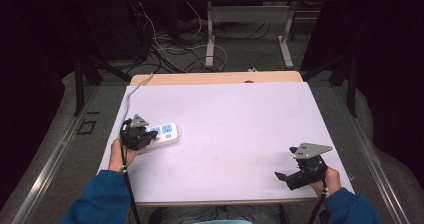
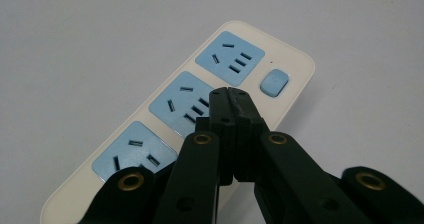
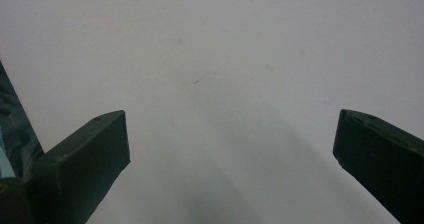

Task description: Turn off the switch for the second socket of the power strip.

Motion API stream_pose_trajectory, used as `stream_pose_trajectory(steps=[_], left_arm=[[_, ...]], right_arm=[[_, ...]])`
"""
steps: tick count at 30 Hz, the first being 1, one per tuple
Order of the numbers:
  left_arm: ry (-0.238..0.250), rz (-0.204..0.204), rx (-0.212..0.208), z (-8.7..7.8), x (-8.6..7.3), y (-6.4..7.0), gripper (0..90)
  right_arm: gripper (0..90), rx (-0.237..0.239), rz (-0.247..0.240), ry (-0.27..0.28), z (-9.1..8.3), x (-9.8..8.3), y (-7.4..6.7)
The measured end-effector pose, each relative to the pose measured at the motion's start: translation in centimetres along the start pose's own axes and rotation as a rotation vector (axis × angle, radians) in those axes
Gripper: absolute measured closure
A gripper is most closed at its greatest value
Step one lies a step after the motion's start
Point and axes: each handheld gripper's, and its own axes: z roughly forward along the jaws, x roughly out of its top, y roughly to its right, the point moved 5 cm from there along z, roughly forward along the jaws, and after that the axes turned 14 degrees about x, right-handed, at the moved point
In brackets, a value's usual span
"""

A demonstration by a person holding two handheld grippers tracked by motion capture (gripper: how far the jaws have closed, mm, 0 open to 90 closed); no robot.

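Left side of the pale lilac table mat point(image 1: 225, 129): one white plastic power strip point(image 2: 280, 99) with three light-blue sockets, one blue button and one white cable. Left gripper point(image 2: 229, 91) jaws fully closed, nothing between them, tips over the middle socket; contact unclear. Right gripper point(image 1: 284, 178) near the mat's right front corner, jaws wide apart, empty.
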Motion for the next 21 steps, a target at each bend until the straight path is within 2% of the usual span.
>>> stream_pose_trajectory(steps=[7, 21], left_arm=[[-0.032, 0.010, -0.007, 0.29, -0.21, 0.16, 90.0], [-0.035, 0.007, -0.011, 0.53, -0.18, 0.17, 90.0]], right_arm=[[0.9, 0.005, 0.002, -0.001, -0.01, -0.02, -0.06], [1.0, 0.002, 0.003, -0.002, 0.04, -0.01, -0.10]])
